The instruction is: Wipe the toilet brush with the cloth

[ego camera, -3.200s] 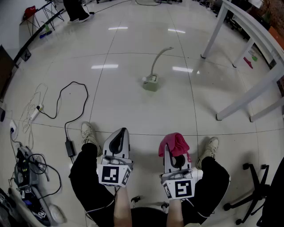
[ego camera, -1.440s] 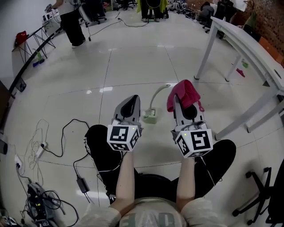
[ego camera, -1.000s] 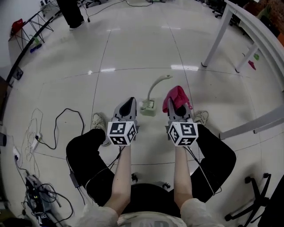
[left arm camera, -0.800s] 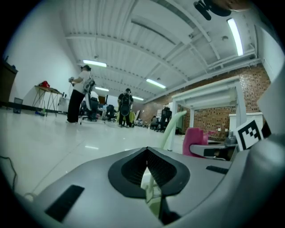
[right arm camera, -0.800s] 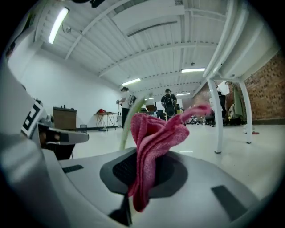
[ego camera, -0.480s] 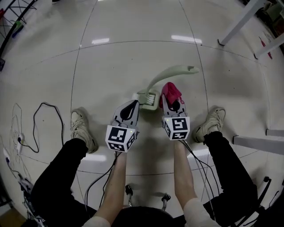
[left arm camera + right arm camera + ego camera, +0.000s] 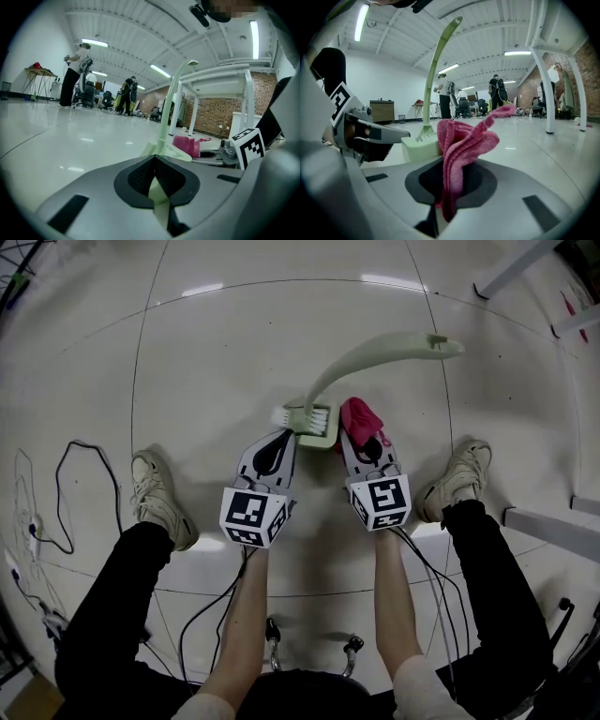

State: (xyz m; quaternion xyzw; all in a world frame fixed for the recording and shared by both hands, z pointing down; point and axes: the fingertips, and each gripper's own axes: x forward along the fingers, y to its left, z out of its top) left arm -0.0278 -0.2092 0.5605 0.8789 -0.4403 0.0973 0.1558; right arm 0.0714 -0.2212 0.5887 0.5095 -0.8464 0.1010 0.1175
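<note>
A pale green toilet brush (image 7: 375,348) stands on the floor in its square holder (image 7: 315,427), its long handle curving up to the right. My left gripper (image 7: 278,440) is shut and holds nothing, its tip just at the holder's near left side. In the left gripper view the holder (image 7: 165,150) shows right past the closed jaws of the left gripper (image 7: 155,163). My right gripper (image 7: 362,439) is shut on a pink cloth (image 7: 358,416), beside the holder's right side. In the right gripper view the cloth (image 7: 464,140) sticks up from the right gripper (image 7: 450,176), with the brush (image 7: 433,79) just beyond to the left.
The person's shoes (image 7: 157,501) (image 7: 457,479) flank the grippers on the shiny tiled floor. Black and white cables (image 7: 56,493) lie at the left. White table legs (image 7: 514,263) stand at the top right, a white bar (image 7: 553,527) at the right. People stand far off (image 7: 75,75).
Both grippers have come down toward the floor and closed in on the brush holder, the right one still carrying the pink cloth. The head view has tipped further down over the brush.
</note>
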